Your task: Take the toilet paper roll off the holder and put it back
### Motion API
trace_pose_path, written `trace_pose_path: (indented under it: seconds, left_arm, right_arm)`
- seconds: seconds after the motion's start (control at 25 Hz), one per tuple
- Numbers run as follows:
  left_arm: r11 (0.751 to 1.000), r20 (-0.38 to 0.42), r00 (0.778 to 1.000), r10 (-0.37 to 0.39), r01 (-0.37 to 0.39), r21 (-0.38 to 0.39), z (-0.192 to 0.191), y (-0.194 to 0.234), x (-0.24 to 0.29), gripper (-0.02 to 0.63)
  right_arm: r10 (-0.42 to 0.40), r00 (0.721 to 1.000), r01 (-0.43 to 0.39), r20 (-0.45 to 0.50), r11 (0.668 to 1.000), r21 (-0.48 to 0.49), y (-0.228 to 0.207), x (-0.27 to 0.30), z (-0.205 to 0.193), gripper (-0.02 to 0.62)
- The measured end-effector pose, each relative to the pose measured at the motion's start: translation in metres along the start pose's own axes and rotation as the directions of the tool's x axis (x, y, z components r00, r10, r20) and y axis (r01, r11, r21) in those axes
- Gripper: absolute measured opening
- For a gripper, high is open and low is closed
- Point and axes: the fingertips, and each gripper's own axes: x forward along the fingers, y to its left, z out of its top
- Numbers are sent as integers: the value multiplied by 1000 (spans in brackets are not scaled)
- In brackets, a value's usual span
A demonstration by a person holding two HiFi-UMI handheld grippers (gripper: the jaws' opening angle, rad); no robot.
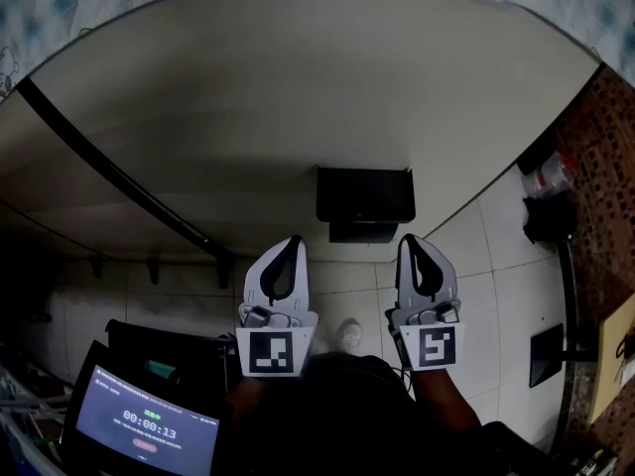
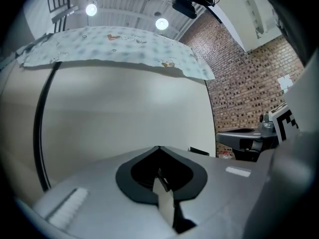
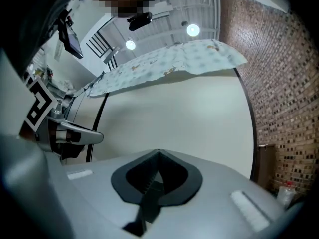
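A black box-shaped holder is fixed to the cream wall straight ahead; in the left gripper view only its edge shows. No toilet paper roll is visible in any view. My left gripper and right gripper are held side by side just below the holder, apart from it, pointing level at the wall. Both are shut with nothing between the jaws. The closed tips of the left gripper and of the right gripper meet in a point against the bare wall.
A black strip runs slanting across the wall at the left. A screen with a timer sits at the lower left. A brick wall and dark fittings stand at the right. White tiles cover the lower wall.
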Motion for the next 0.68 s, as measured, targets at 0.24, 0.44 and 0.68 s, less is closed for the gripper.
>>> trace_pose_path:
  seconds: [0.24, 0.44, 0.68]
  left_arm:
    - [1000, -13, 1000, -4, 4, -6, -6, -4, -1, 17]
    - [1000, -19, 1000, -9, 9, 6, -9, -3, 3, 17]
    - [998, -37, 999, -26, 24, -56, -11, -8, 1, 17]
  right_arm:
    - [-18, 1000, 19, 18, 999, -46, 7, -2, 1, 0]
    - [-31, 999, 31, 11, 998, -56, 3, 1, -2, 0]
    - [-37, 999, 37, -1, 998, -60, 2, -4, 3, 0]
